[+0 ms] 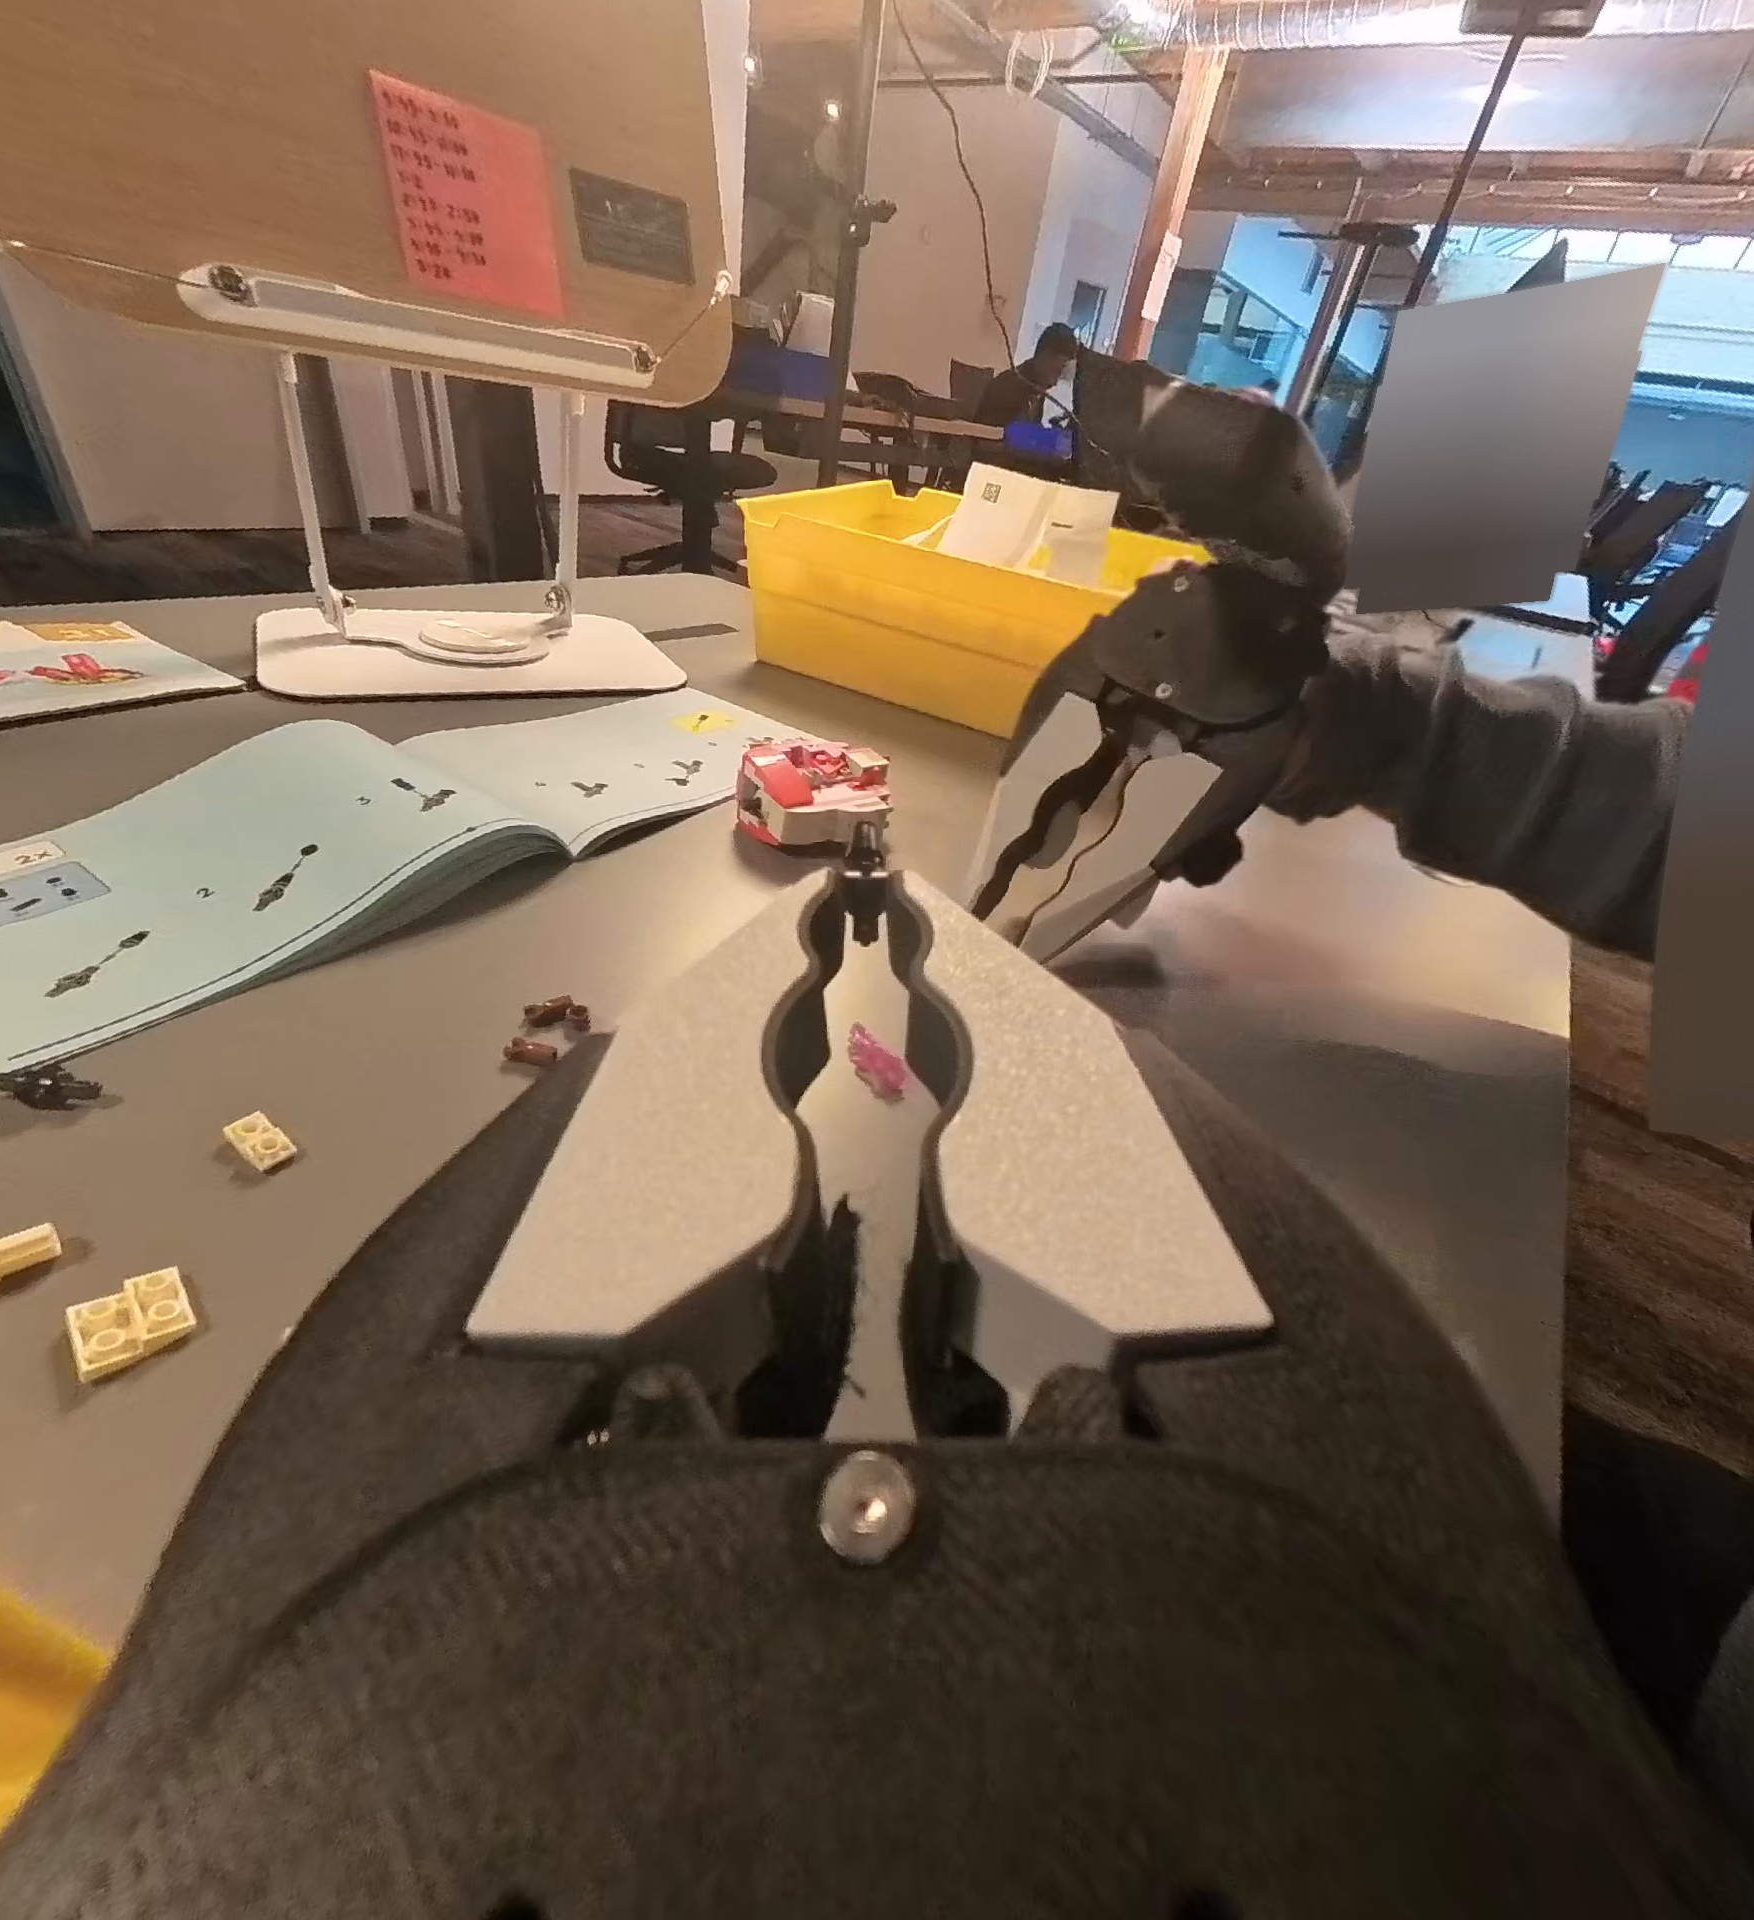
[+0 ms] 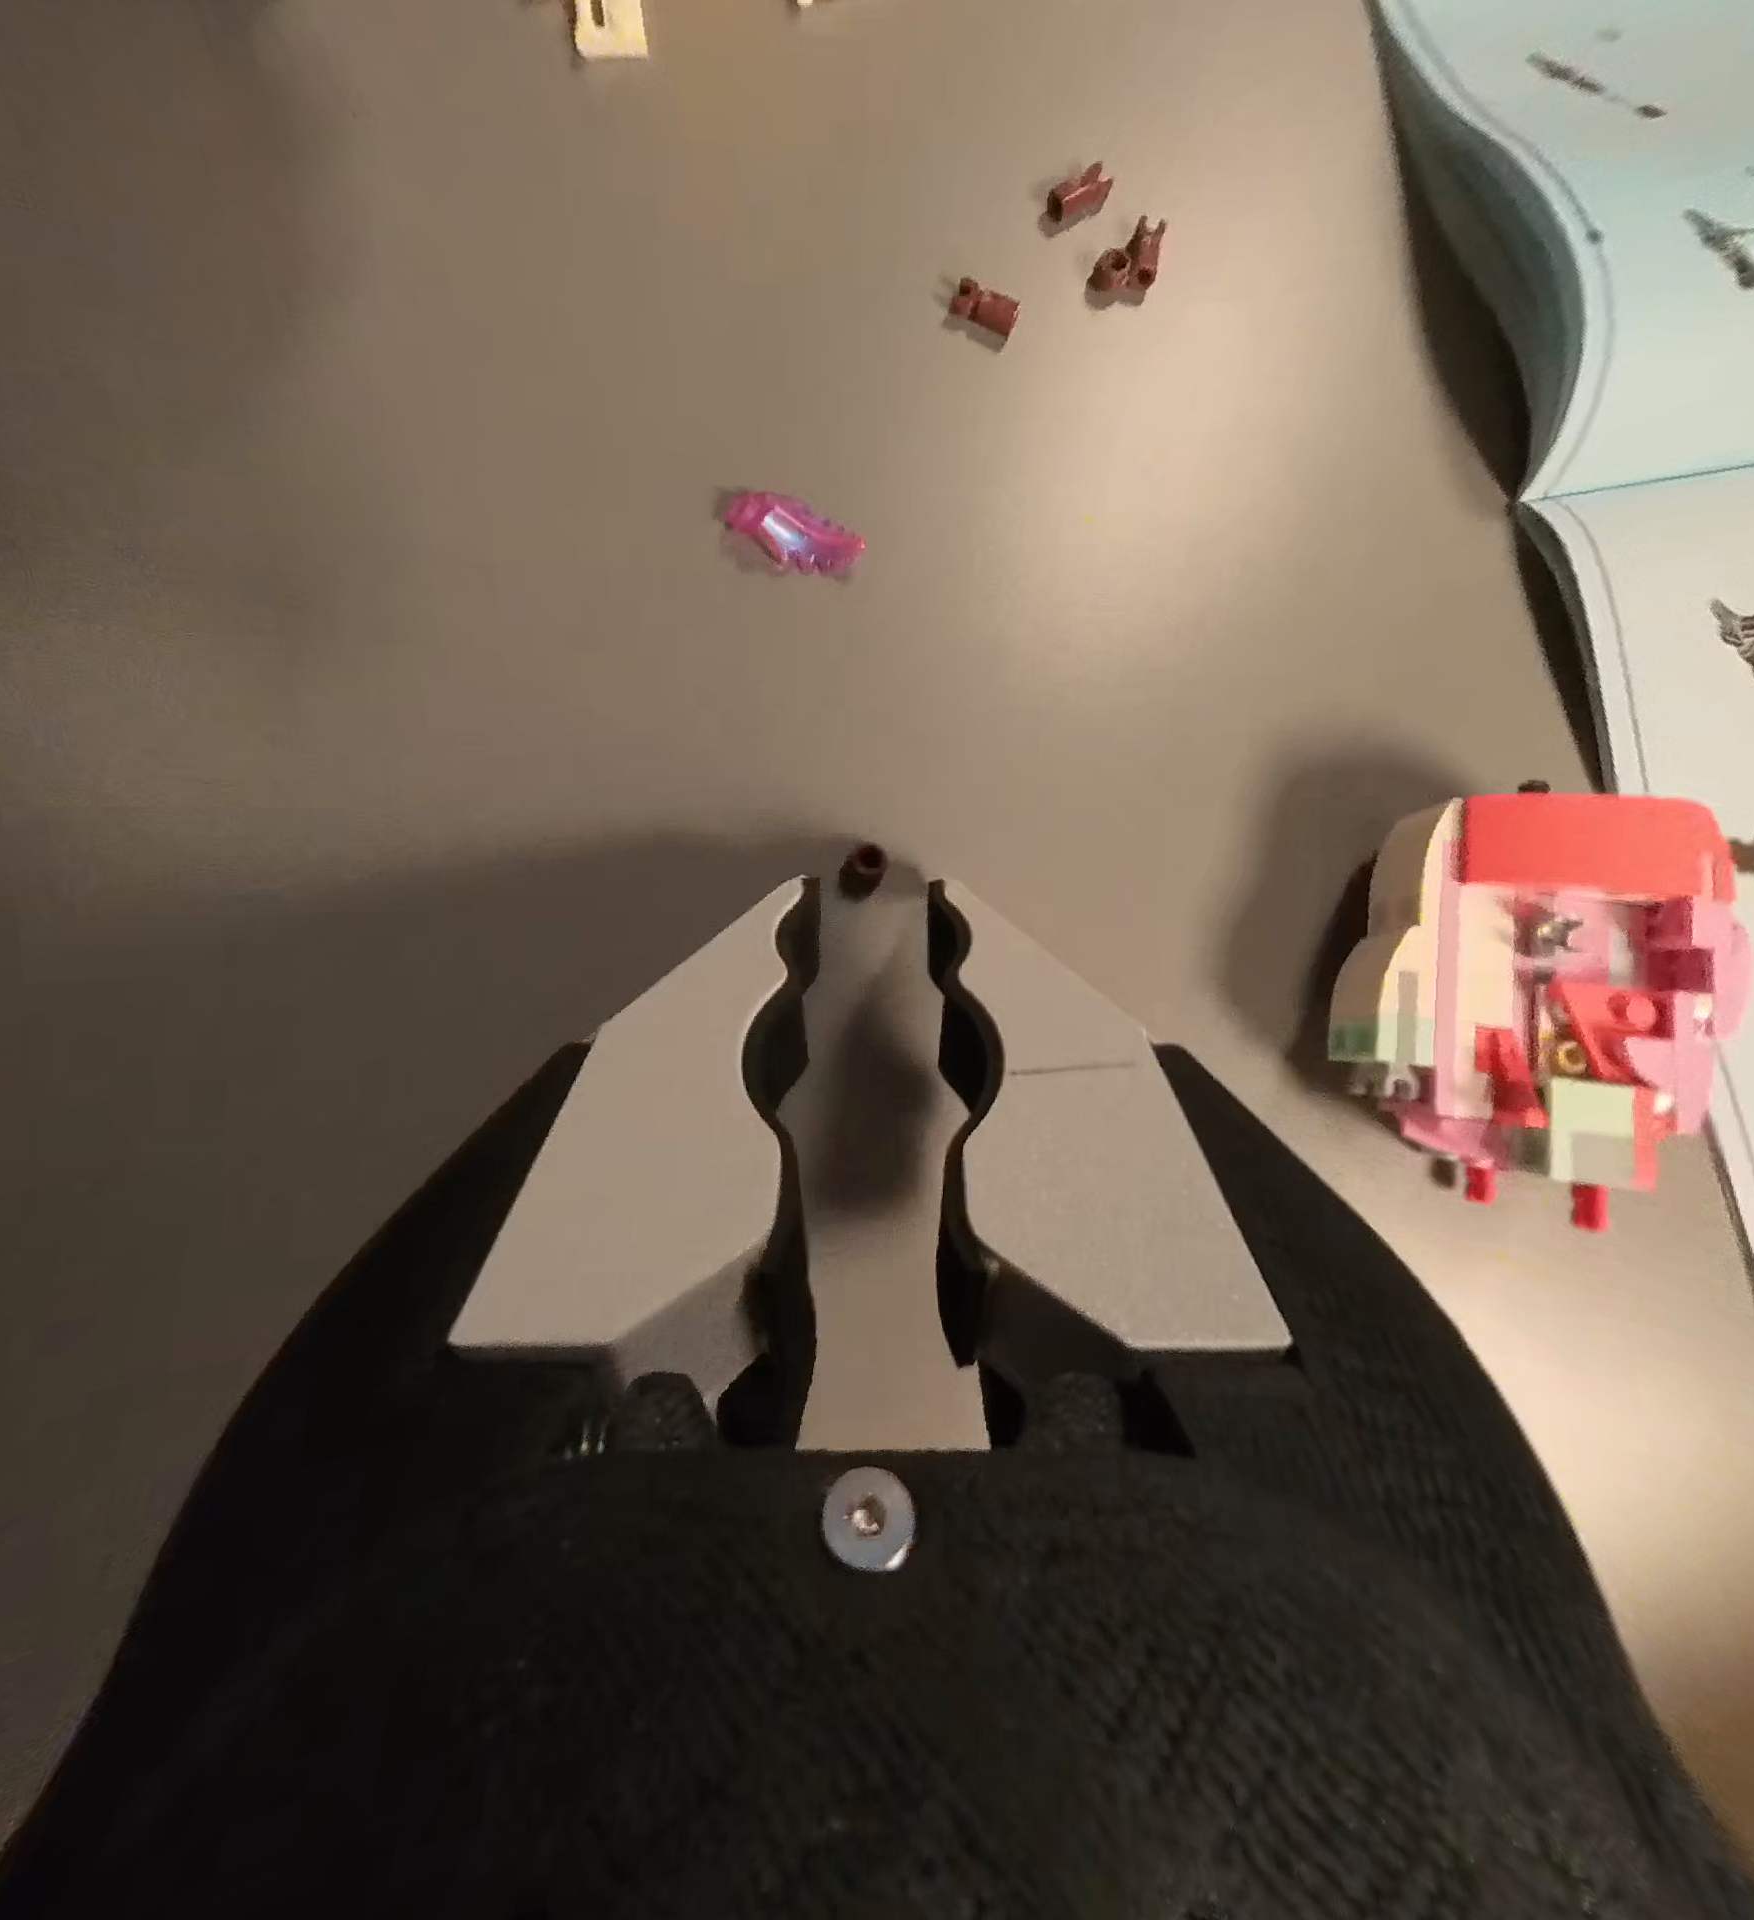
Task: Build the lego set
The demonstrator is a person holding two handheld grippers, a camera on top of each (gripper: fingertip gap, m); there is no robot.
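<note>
- Here, left claw [image 1: 865,883] clenched on a small black pin [image 1: 865,871]: light, rigid, slippery; grip mid-shaft
- Right claw [image 2: 865,883] released; brown peg [image 2: 862,868] on counter [image 2: 333,520] at its tips

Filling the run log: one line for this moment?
left gripper: shut on black piece | right gripper: open over brown peg | table

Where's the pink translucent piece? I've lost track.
Right wrist view: the pink translucent piece lies loose on the table, ahead of the open right hand-held gripper.
</note>
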